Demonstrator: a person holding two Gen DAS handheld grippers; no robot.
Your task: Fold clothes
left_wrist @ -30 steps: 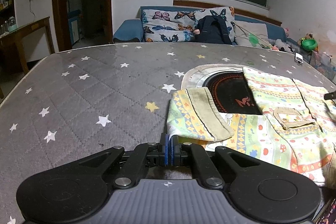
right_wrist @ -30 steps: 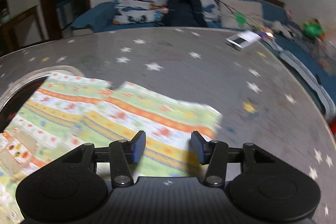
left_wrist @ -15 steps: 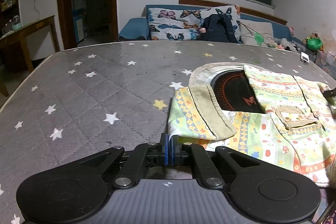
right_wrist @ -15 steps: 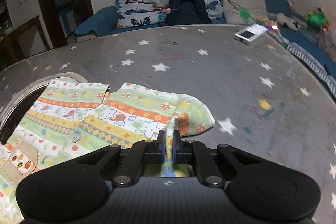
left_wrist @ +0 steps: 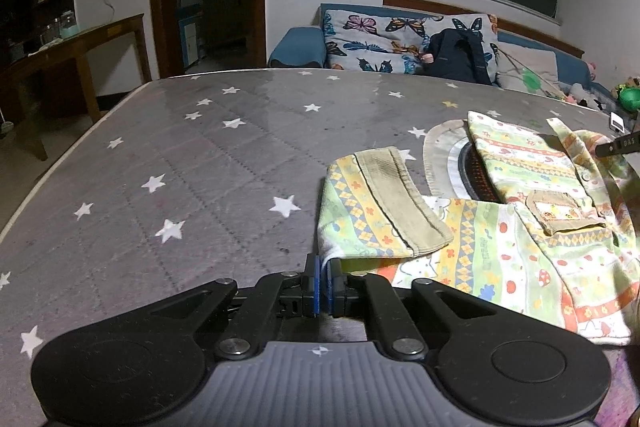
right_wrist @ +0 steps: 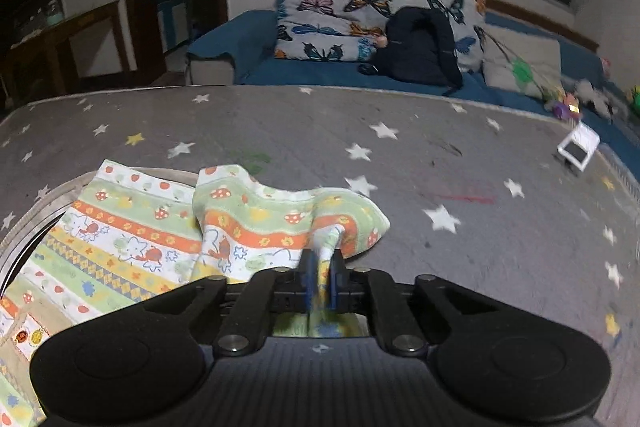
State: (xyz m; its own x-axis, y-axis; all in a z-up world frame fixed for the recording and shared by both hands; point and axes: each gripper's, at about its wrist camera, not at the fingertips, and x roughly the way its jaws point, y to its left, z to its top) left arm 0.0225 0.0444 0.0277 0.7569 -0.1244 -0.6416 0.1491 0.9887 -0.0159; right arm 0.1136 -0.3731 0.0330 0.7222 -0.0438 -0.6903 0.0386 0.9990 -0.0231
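Observation:
A small patterned pair of pants, in green, yellow and orange with a tan waistband, lies on the grey star-print table. My left gripper is shut on the waistband corner, lifting it slightly. My right gripper is shut on the hem of one pant leg, raised off the table and bunched. The other leg lies flat to its left. The tip of the right gripper shows at the right edge of the left wrist view.
A round dark mat with a pale rim lies under the pants. A small white device sits near the table's right edge. A blue sofa with butterfly pillows and a dark backpack stands behind the table.
My right gripper closed on the pant leg hem and lifted it, pulling it up and back. My left gripper stayed shut on the waistband and rose a little.

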